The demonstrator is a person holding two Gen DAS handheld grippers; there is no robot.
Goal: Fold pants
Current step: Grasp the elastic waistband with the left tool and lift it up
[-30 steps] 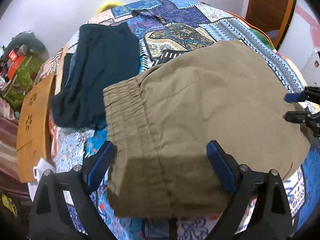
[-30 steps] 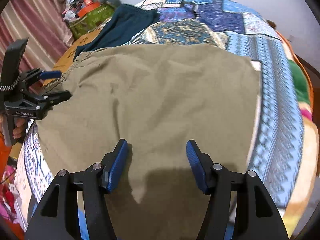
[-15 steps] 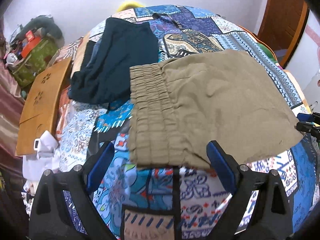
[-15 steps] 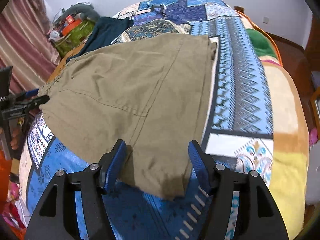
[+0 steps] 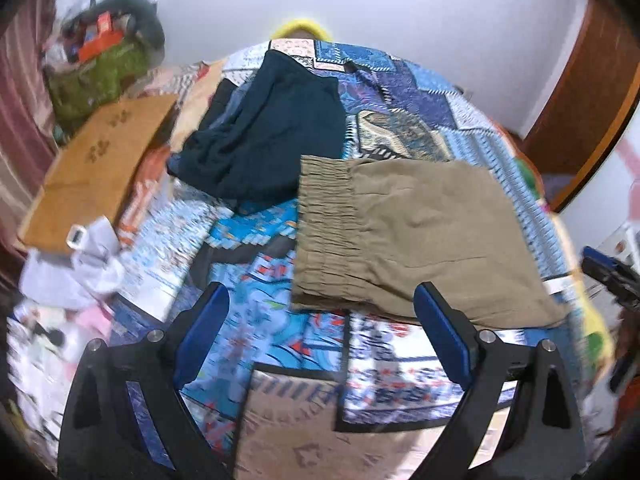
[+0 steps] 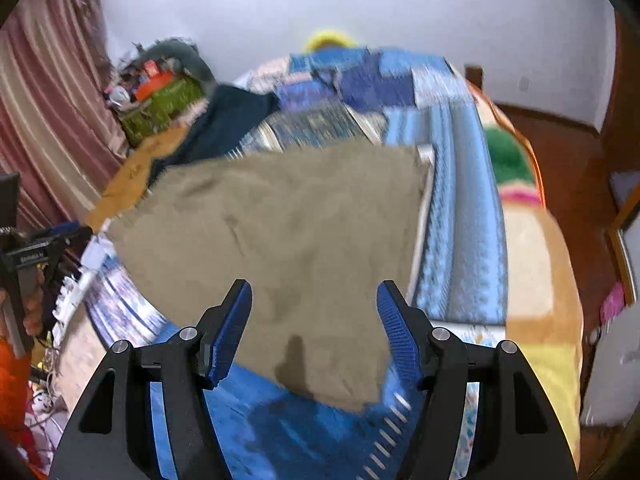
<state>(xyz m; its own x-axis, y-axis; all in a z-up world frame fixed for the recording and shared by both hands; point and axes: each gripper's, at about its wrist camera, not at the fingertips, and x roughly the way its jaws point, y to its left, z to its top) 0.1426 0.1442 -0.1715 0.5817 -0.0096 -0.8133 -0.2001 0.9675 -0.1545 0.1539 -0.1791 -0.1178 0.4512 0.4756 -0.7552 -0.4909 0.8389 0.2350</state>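
Folded khaki pants lie flat on the patterned blue bedspread, elastic waistband to the left. In the right wrist view the pants spread ahead of the fingers. My left gripper is open and empty, hovering back from the pants' near edge. My right gripper is open and empty, above the pants' near corner. The right gripper also shows at the far right of the left wrist view; the left one shows at the left edge of the right wrist view.
A dark teal garment lies on the bed behind the pants. A wooden board and white cloth sit at the left edge. Cluttered bags stand by the wall. A wooden door is at right.
Both grippers have pulled back and up from the pants, which now lie farther away and smaller in both views. The pants lie still on the bed.
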